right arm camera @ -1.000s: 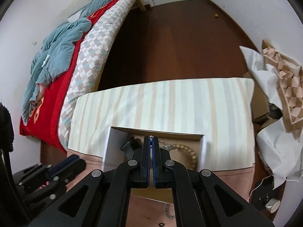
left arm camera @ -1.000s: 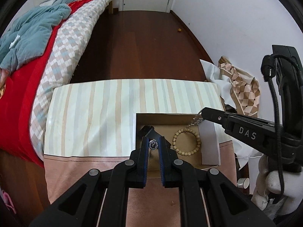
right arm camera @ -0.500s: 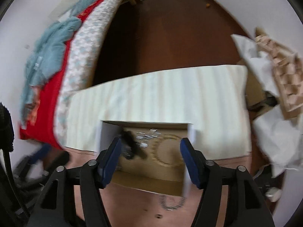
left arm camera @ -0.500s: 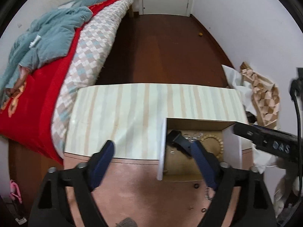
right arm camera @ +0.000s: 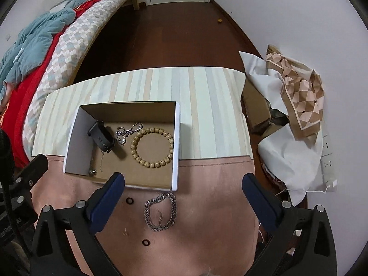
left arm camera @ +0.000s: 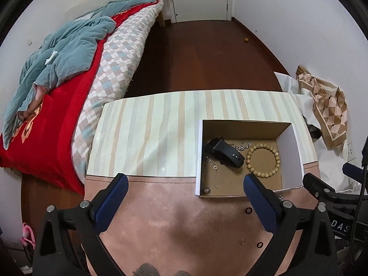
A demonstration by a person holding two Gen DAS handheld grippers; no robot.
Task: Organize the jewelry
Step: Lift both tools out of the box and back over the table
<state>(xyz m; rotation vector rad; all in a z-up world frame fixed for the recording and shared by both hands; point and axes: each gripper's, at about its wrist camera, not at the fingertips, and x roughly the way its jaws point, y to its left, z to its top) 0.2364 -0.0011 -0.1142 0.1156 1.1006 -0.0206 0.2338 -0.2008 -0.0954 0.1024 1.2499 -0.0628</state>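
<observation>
An open cardboard box [left arm camera: 289, 155] [right arm camera: 176, 151] sits on the table. It holds a wooden bead bracelet [left arm camera: 263, 160] [right arm camera: 151, 146], a black watch [left arm camera: 224, 153] [right arm camera: 102, 136], a silver chain [right arm camera: 127, 132] and small silver pieces [left arm camera: 215, 166]. A silver chain bracelet [right arm camera: 160, 211] and two dark rings [right arm camera: 130, 200] [right arm camera: 145, 243] lie on the pink cloth in front of the box. My left gripper [left arm camera: 184, 203] is open and empty, held above the cloth left of the box. My right gripper [right arm camera: 184, 203] is open and empty above the chain bracelet.
The table has a striped cover [left arm camera: 149, 133] at the back and pink cloth [left arm camera: 172, 225] in front. A bed [left arm camera: 69, 69] stands to the left. Crumpled cloths [right arm camera: 294, 96] and a power strip [right arm camera: 329, 161] lie to the right. Dark wood floor [left arm camera: 195, 53] lies behind.
Both grippers were shut over the box a second ago. Both have opened wide and pulled back and up; the silver chain and small piece now lie in the box.
</observation>
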